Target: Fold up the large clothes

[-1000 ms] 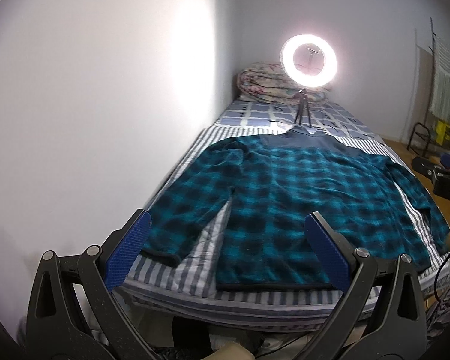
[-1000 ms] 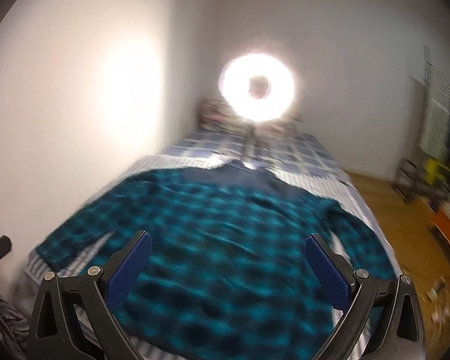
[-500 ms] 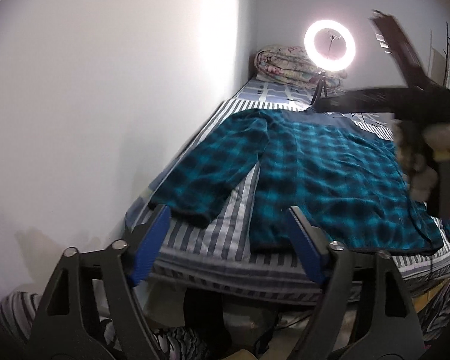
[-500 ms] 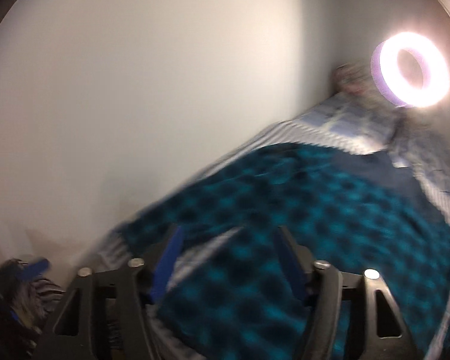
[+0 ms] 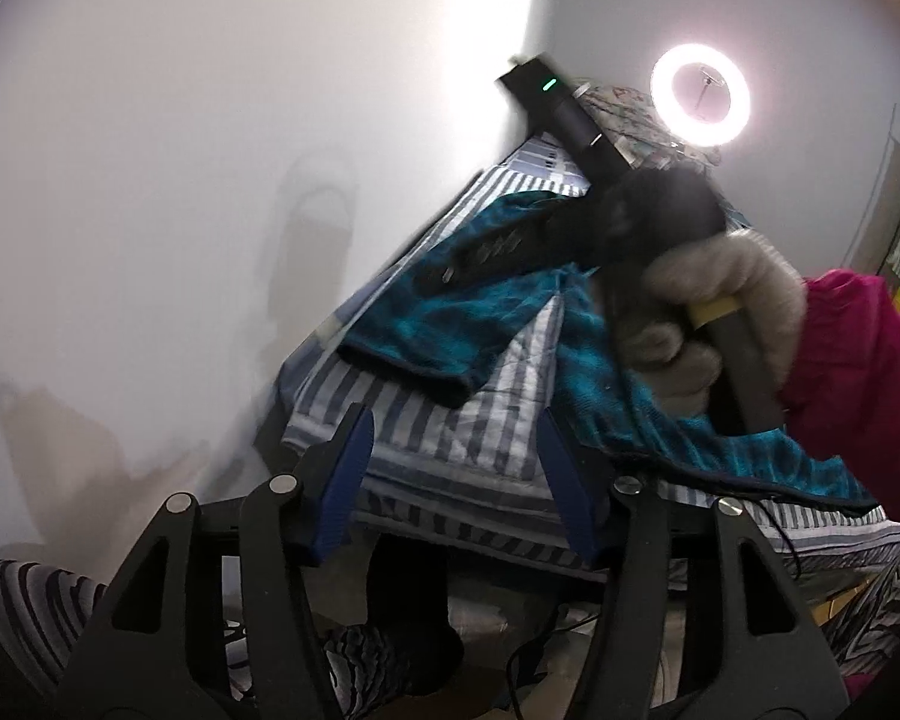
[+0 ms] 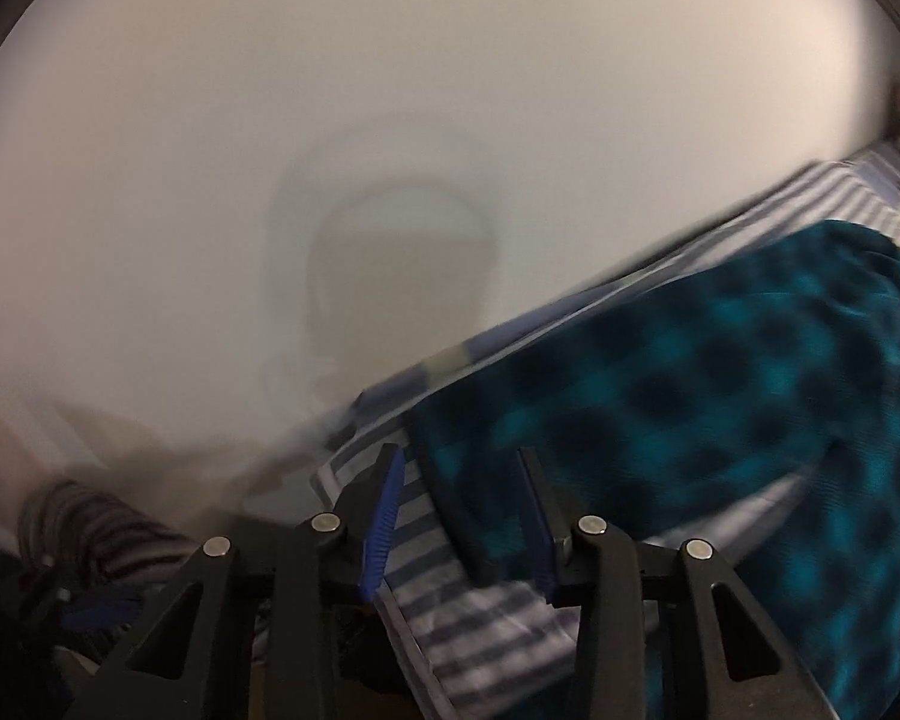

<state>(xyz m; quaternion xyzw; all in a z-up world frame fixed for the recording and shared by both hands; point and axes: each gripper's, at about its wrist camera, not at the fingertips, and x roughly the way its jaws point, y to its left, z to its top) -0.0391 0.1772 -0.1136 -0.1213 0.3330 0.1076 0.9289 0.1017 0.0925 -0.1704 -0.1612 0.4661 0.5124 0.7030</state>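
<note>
A teal and black plaid shirt [image 5: 450, 318] lies flat on the striped bed [image 5: 450, 432], its left sleeve stretched toward the wall. My left gripper [image 5: 453, 468] is open and empty, hovering off the bed's near corner, short of the sleeve cuff. The right gripper body [image 5: 570, 120] crosses the left wrist view, held by a gloved hand [image 5: 720, 312] above the sleeve. In the blurred right wrist view my right gripper [image 6: 459, 516] is open, low over the sleeve cuff [image 6: 660, 396], not touching it.
A white wall [image 5: 210, 180] runs along the bed's left side. A lit ring light [image 5: 701, 95] and a folded quilt [image 5: 624, 114] stand at the far end. Striped fabric [image 5: 18, 606] lies on the floor by the bed's corner.
Both grippers have swung left and down toward the left sleeve. The right gripper has crossed over the shirt to the cuff. Both jaws have narrowed but stay open.
</note>
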